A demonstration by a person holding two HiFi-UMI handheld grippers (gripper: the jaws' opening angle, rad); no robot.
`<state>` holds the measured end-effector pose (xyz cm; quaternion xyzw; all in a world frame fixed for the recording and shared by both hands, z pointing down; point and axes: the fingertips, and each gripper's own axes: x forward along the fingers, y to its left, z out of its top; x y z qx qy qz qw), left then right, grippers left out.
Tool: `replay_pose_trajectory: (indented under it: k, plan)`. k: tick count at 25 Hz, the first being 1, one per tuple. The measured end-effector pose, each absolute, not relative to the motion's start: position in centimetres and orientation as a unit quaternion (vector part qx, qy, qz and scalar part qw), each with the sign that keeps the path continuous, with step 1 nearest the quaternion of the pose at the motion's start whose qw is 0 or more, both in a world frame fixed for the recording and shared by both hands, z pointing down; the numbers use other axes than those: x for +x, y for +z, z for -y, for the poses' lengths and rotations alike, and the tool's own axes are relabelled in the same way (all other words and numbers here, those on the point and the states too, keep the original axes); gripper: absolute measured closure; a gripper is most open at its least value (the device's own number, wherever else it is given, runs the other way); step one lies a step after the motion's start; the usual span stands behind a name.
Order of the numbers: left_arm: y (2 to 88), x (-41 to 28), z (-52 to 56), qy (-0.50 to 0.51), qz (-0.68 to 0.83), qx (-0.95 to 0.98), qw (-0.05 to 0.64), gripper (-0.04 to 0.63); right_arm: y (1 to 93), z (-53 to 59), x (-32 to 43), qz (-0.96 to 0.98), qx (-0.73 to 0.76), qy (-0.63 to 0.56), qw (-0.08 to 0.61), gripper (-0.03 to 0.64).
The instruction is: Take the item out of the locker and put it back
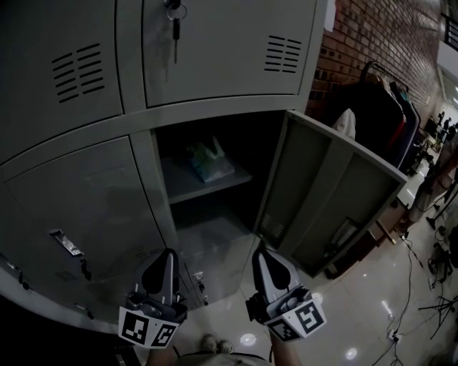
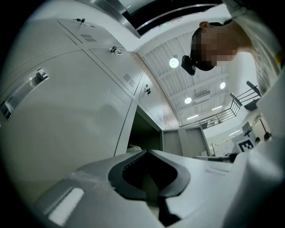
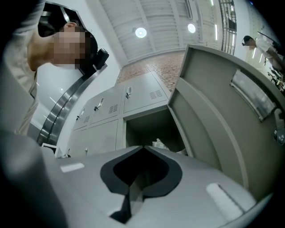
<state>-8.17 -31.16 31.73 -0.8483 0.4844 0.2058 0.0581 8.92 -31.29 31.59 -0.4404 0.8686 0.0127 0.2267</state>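
Both tongs were pressed together and empty in front of the open locker point(image 1: 215, 221). The left tongs point(image 1: 169, 256) and right tongs point(image 1: 262, 254) hung side by side, low before the compartment, tips pointed inward and pinching nothing. Just beyond them the lower part of the compartment showed nothing on it, and above it the item point(image 1: 209, 161), a pale, crumpled-looking packet, lay on the shelf point(image 1: 182, 189), well apart from either pair of tongs. To the right the door point(image 1: 336, 193) stood swung wide over the shiny floor point(image 1: 358, 300). A key point(image 1: 174, 21) dangled from the closed door above.

By the look of it the door stage was done and the item had not been lifted, or it was already back in place; the pictures could not settle which. If the fetch lay ahead, one pair of tongs would need to spread, rise to shelf height and reach deep enough to close on the soft packet without crushing it.
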Motion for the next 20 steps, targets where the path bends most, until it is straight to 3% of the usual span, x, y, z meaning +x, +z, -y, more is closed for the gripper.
replay_pose_trajectory:
  k: [10, 20]
  plan:
    - [34.5, -7.2, 27.1, 0.182, -0.473, -0.861, 0.038, 0.592, 33.5, 27.0, 11.6, -0.861, -0.448, -0.005, 0.240, 0.609]
    - [37.3, -10.7, 11.6, 0.212, -0.468, -0.858, 0.016, 0.592, 35.8, 11.9, 6.7, -0.873, -0.433, -0.012, 0.226, 0.609]
